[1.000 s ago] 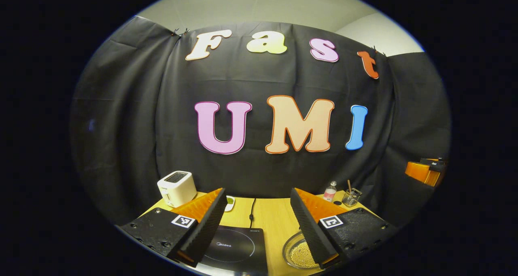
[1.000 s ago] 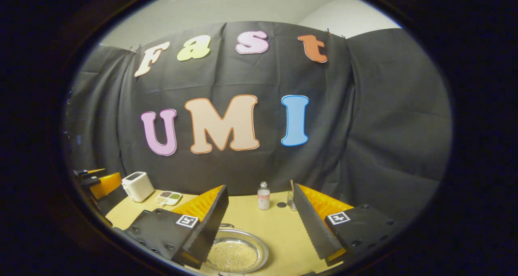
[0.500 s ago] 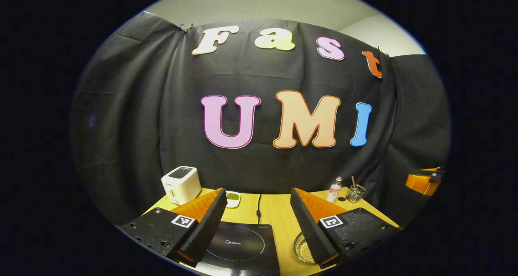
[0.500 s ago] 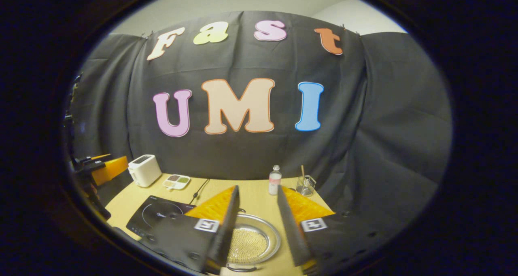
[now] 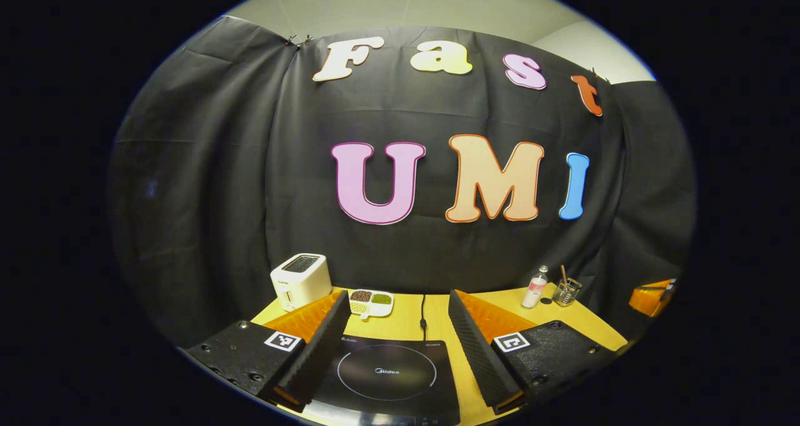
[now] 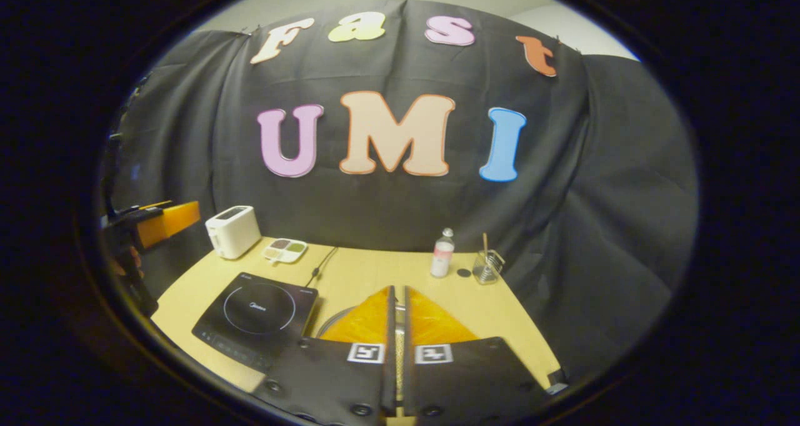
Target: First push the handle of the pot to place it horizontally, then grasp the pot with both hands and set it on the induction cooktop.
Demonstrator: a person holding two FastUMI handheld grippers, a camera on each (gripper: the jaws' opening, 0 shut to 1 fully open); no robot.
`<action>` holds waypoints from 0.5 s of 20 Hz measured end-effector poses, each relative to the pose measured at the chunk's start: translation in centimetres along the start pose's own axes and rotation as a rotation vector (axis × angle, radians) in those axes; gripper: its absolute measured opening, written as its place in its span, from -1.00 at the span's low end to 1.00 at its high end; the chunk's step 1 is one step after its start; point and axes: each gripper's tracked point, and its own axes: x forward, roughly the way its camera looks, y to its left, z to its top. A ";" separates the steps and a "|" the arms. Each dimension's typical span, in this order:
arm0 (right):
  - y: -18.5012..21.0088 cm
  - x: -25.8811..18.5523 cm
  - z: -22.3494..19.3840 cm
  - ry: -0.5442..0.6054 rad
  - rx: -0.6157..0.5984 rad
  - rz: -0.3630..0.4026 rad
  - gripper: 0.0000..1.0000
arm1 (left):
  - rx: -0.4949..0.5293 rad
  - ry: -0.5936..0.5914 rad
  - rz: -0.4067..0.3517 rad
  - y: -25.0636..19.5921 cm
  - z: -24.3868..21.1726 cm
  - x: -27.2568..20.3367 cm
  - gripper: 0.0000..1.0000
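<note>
In the left gripper view my left gripper (image 5: 399, 296) is open, with its fingers spread above the black induction cooktop (image 5: 387, 376), which lies flat on the wooden table. My right gripper (image 6: 398, 292) is shut, with only a thin slit between its fingers and nothing held. It hangs over the round metal pot (image 6: 330, 321), so just an arc of the rim shows to the left of the fingers. The pot's handle is hidden. In this view the cooktop (image 6: 256, 310) lies left of the pot. The left gripper (image 6: 159, 220) shows at the far left edge.
A white toaster (image 5: 301, 280) and a small divided dish of beans (image 5: 371, 302) stand at the back left of the table (image 6: 375, 273). A small bottle (image 6: 442, 253) and a glass with a stick (image 6: 487, 267) stand at the back right. The cooktop's cord (image 6: 322, 265) runs to the back.
My right gripper has shut and tilted down over the pot. My left gripper has swung left, so the cooktop sits between its fingers and the pot has left its view.
</note>
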 end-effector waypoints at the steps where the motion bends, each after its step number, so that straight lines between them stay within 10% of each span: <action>1: 1.3 0.2 -1.3 0.031 0.033 0.039 -0.98 | 0.002 0.001 0.004 0.3 0.0 -0.2 0.92; 2: 1.8 0.2 -2.4 0.059 0.069 0.050 -0.67 | 0.005 -0.002 0.005 0.5 0.0 -0.3 0.92; 10: 3.3 0.1 -12.4 0.305 0.114 0.095 -0.82 | 0.025 0.008 0.041 2.5 -0.6 -1.9 0.92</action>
